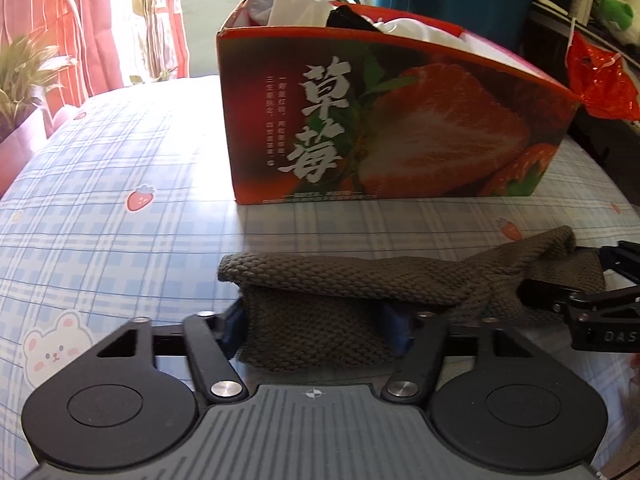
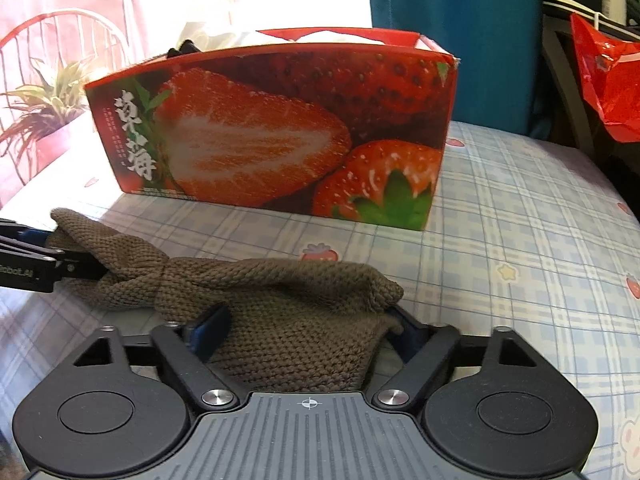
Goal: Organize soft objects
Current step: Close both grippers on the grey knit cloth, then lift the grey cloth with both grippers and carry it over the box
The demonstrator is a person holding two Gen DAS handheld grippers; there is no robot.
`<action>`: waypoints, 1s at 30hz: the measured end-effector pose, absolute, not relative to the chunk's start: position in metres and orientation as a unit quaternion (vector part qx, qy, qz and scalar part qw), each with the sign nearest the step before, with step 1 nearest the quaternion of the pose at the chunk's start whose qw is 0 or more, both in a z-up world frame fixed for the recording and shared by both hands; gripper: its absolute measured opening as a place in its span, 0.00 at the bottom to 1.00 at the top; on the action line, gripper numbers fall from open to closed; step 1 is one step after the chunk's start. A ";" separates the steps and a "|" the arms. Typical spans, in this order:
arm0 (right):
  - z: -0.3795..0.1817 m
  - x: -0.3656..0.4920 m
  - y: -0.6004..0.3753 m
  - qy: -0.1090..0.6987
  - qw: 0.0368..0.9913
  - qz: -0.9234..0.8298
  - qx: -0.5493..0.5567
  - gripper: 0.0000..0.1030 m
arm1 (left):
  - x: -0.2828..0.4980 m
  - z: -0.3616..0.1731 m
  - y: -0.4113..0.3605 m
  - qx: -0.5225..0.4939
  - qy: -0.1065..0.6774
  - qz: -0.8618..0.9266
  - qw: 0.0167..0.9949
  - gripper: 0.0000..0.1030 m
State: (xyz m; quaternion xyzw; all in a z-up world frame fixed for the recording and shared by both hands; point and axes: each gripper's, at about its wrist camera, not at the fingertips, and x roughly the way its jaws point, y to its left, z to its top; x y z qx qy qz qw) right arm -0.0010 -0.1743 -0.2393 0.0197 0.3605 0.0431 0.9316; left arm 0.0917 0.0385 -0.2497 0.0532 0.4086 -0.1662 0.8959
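A brown knitted cloth [image 1: 360, 276] lies bunched on the plaid sheet in front of a red strawberry-print box [image 1: 400, 120]. My left gripper [image 1: 316, 320] is shut on one end of it, the blue pads pressing both sides of the knit. In the right wrist view my right gripper [image 2: 308, 328] is shut on the other end of the same cloth [image 2: 280, 280]. Each gripper shows at the edge of the other's view: the right gripper [image 1: 560, 300] and the left gripper [image 2: 72, 268]. White and black fabric [image 1: 296, 4] sticks out of the box [image 2: 280, 132].
The blue plaid sheet [image 1: 120, 200] with strawberry and bear prints covers the surface. A red plastic bag [image 1: 600, 76] hangs at the right, a potted plant [image 1: 24, 76] and a red chair stand at the left, and a blue panel [image 2: 452, 40] rises behind the box.
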 end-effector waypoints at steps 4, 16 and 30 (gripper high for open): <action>-0.235 -0.003 -0.169 0.360 0.930 0.065 0.027 0.40 | 0.083 -0.248 0.038 0.039 0.408 -0.187 0.893 0.37; -0.218 -0.014 -0.171 0.330 0.940 0.081 0.036 0.14 | 0.065 -0.244 0.046 0.010 0.392 -0.187 0.901 0.29; -0.164 -0.028 -0.178 0.247 0.963 0.101 0.024 0.14 | 0.056 -0.193 0.058 -0.010 0.313 -0.197 0.929 0.29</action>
